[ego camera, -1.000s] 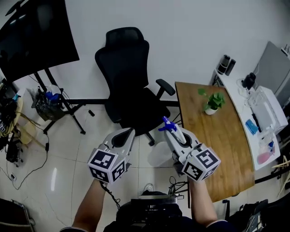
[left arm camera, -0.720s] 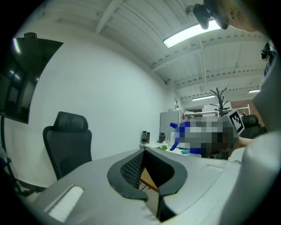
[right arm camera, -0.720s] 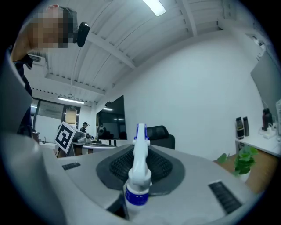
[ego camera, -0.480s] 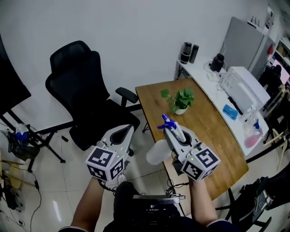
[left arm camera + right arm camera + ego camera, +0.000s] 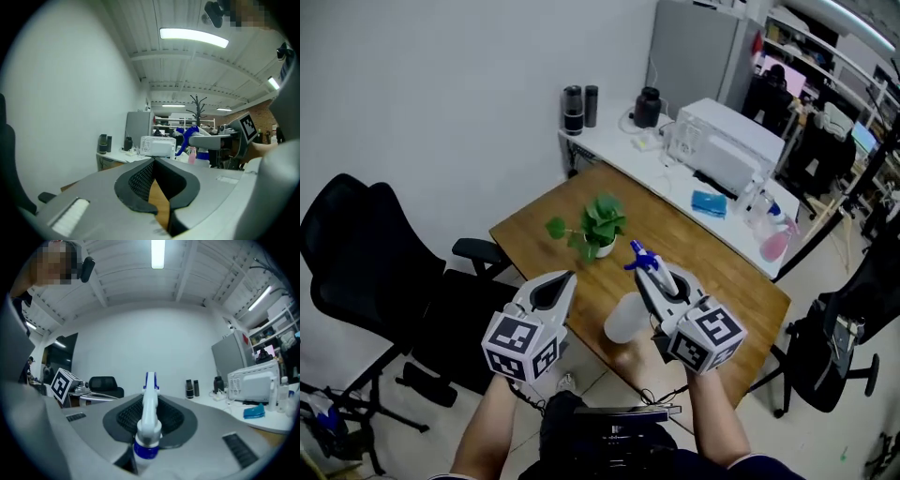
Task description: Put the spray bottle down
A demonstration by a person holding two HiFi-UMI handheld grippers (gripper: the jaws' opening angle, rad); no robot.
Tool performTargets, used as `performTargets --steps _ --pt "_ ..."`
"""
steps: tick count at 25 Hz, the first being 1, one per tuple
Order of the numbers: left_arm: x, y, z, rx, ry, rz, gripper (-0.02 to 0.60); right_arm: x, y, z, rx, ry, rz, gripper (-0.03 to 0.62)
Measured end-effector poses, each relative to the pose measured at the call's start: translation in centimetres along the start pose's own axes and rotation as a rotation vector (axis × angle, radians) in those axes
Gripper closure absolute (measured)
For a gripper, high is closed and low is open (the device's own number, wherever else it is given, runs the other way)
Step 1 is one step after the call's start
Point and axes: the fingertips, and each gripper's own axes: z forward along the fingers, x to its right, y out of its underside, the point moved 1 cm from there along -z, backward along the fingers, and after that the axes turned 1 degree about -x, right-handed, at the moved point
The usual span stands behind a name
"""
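Wooden worktop (image 5: pixel 712 281) now lies ahead, a likely landing place, with a potted plant (image 5: pixel 598 234) near its far corner. The right hand-held gripper (image 5: pixel 651 274) pinches the spray bottle (image 5: pixel 626 317) by its neck, so the body hangs in the air about at the worktop's near edge. The left hand-held gripper (image 5: pixel 562 279) is pressed together, empty and seemingly idle. A second ago the black chair (image 5: pixel 356 253) stood ahead and the worktop lay to the right. The pinch is unchanged.

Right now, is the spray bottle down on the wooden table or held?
Held: the right gripper clamps the spray bottle by its neck, and the body is in the air, not resting on the wooden table.
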Motion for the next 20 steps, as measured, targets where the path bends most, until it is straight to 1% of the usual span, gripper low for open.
performTargets --steps 2,6,11,14,20 --pt "-0.6 0.2 2.3 -0.018 0.072 0.009 0.574 1.6 0.3 0.6 -0.008 0.082 -0.009 0.511" --pt "-2.0 0.5 5.8 -0.046 0.194 0.013 0.574 4.0 0.4 2.3 -0.01 0.212 -0.023 0.511" --pt "-3.0 0.9 8.4 -0.078 0.327 0.027 0.574 6.6 1.4 4.4 -0.048 0.377 -0.029 0.511" --pt "-3.5 1.5 9.3 -0.09 0.375 0.041 0.574 8.2 2.1 5.3 -0.057 0.448 -0.033 0.511" --pt "-2.8 2.8 9.9 -0.11 0.437 0.026 0.574 10.6 3.4 5.7 -0.079 0.546 -0.104 0.511"
